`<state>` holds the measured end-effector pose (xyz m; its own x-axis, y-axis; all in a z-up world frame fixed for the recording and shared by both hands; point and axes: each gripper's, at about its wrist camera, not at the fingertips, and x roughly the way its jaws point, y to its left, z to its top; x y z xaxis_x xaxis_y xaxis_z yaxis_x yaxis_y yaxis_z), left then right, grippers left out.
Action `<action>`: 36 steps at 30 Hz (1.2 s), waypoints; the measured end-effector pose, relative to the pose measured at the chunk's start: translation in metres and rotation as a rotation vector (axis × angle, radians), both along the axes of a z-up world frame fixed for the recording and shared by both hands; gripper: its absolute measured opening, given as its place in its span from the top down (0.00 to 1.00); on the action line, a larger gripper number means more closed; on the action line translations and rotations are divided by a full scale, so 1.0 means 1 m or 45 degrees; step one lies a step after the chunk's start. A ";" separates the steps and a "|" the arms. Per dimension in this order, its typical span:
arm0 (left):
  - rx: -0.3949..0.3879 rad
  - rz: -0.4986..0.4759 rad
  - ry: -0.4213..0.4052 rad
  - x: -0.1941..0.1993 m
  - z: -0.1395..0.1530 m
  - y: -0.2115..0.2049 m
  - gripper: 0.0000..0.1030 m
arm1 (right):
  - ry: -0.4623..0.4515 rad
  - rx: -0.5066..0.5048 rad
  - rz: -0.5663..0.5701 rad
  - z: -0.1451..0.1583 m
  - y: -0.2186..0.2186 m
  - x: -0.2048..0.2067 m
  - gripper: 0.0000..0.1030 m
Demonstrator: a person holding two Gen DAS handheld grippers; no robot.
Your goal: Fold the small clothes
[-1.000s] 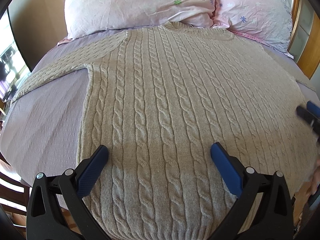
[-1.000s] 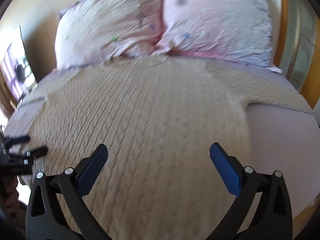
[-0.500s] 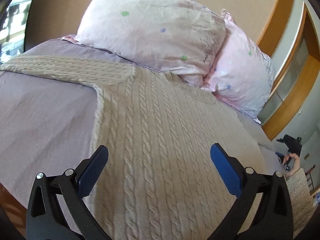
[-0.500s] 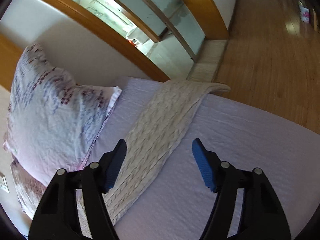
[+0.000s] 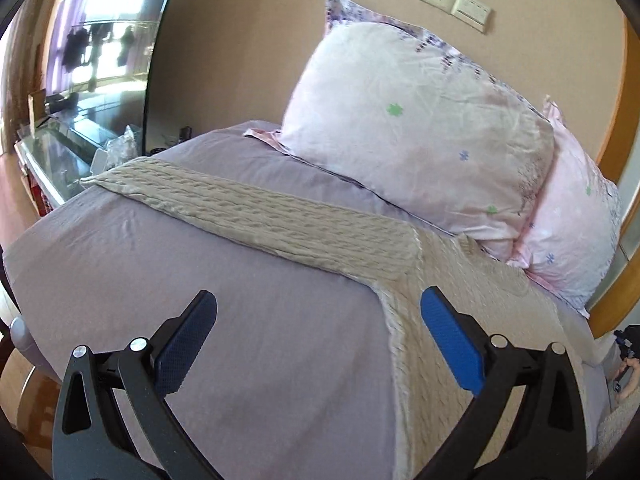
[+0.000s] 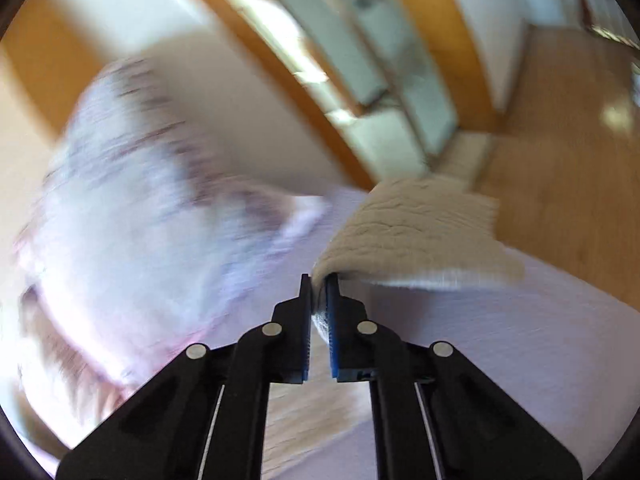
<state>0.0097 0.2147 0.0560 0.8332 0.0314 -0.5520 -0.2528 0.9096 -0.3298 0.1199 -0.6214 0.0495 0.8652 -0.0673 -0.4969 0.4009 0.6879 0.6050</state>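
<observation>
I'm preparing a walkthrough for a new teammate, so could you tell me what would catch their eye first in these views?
Probably the beige cable-knit sweater spread flat on the lilac bedsheet, one sleeve stretched toward the bed's far edge. Next, the right gripper shut on the other sleeve, lifting it, while the left gripper hovers open. Two floral pillows lean against the wall.

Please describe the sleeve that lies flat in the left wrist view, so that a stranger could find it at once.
Start from the lilac bed sheet and the floral pillow at its head. Just below that pillow, a beige cable-knit sleeve stretches from the sweater body toward the bed's edge. Unlike the smooth sheet and pillows, it is ribbed with knitted cables.
</observation>
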 end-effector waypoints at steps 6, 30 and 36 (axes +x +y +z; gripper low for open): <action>-0.287 0.151 -0.010 0.026 -0.013 0.075 0.01 | -0.246 -0.174 0.780 0.065 0.233 0.010 0.89; -0.794 0.572 0.053 0.077 -0.057 0.215 0.91 | -0.110 -0.062 0.760 0.007 0.188 -0.037 0.11; -0.408 0.039 -0.115 0.118 0.045 0.080 0.92 | -0.130 -0.087 0.716 0.004 0.167 -0.047 0.11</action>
